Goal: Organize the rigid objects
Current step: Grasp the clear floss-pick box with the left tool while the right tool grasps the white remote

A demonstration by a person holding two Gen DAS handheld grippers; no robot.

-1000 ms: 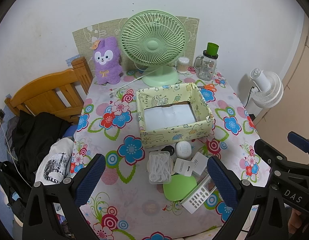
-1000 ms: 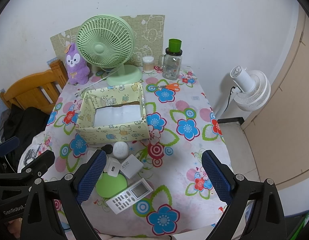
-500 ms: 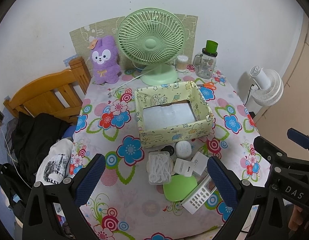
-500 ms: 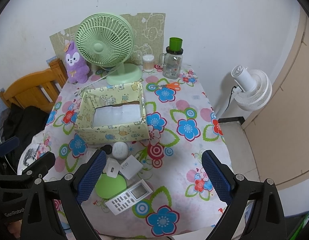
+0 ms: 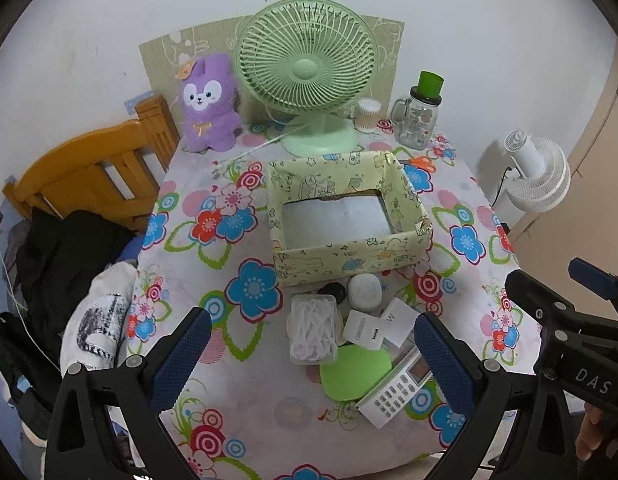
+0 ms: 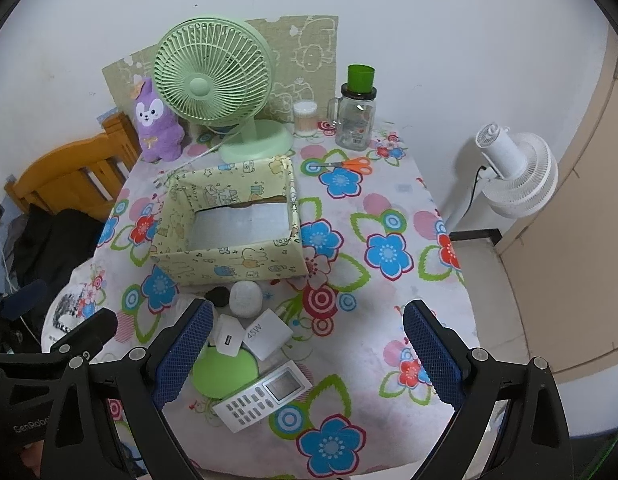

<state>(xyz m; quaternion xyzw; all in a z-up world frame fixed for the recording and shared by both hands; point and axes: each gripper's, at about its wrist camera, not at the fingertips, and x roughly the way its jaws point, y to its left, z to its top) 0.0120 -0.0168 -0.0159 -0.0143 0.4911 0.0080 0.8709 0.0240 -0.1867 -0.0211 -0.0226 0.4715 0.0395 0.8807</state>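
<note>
Left tongs [image 5: 309,354]: spread wide, holding nothing, raised above the near edge of the surface [image 5: 245,396]. Right tongs [image 6: 305,354]: likewise spread wide and empty, above the near right part of the surface.

Between and just beyond the left tongs lies a cluster of small items. A clear case [image 5: 313,329] of white pieces lies at its left. A green disc [image 5: 355,374] lies nearest the edge, with a white remote [image 5: 395,394] touching its right side and lying aslant. Two white chargers lie just behind the disc: a small one [image 5: 363,330] and a larger one [image 5: 399,320] (marked "45W" in the right view). Behind them sit a white pod [image 5: 364,292] and a small black item [image 5: 335,291], both close against the box front.

The box [image 5: 349,258], yellow-patterned and open-topped, stands mid-surface with only a pale liner inside; none of the cluster is in it.

At the far edge stand a purple plush [image 5: 209,104], a green fan [image 5: 307,68], a swab jar [image 5: 368,114] and a glass mug [image 5: 419,120] with a green cup on top. Orange scissors [image 6: 351,165] lie right of the box.

Off the surface: a wooden chair [image 5: 89,176] at left, a white fan [image 5: 537,176] at right.
</note>
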